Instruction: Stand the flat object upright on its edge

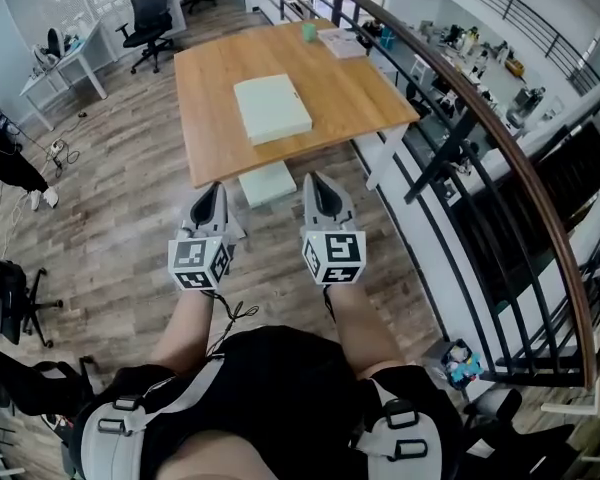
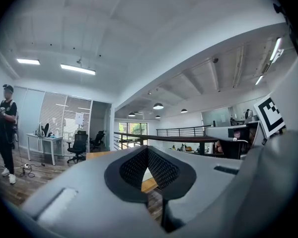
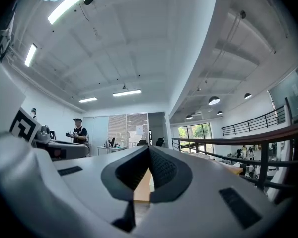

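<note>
On the tabletop [image 1: 352,96], near its middle, the flat object [image 1: 272,108] lies on its broad face. It looks like a stiff, light, smooth slab, best pinched across opposite side edges. The left tongs [image 1: 215,190] and the right tongs [image 1: 316,182] are closed and empty, short of the tabletop's near edge.

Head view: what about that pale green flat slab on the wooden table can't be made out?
Pale green flat slab: material, underside; head view, small, seen from above.
Gripper views: left tool and right tool, both shut, block nearly all the wooden table.
White block under table: partly covered by tabletop.
</note>
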### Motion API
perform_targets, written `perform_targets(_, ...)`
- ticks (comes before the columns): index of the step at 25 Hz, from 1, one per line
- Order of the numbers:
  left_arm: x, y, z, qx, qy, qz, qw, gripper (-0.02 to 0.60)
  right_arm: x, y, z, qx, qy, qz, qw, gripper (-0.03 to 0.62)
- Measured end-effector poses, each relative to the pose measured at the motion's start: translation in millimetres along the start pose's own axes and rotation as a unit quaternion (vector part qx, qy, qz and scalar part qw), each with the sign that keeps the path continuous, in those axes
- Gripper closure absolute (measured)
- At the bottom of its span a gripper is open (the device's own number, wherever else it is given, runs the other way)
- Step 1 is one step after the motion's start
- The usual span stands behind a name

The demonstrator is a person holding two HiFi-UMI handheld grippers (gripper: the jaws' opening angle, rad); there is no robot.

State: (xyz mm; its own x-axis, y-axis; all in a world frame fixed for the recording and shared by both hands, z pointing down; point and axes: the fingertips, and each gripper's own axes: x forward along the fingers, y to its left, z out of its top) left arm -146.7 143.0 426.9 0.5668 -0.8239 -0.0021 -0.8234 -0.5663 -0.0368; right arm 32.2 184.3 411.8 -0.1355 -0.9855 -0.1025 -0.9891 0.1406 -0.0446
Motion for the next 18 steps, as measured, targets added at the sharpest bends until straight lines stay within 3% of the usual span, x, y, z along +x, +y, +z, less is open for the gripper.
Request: perform_targets(18,13.4,72.4,-8.4,-0.011,-0.013,-0.034,0.9993,0.583,50.0,53.4,-9.0,-0.013,0.002,-0.026,1.000,0.589)
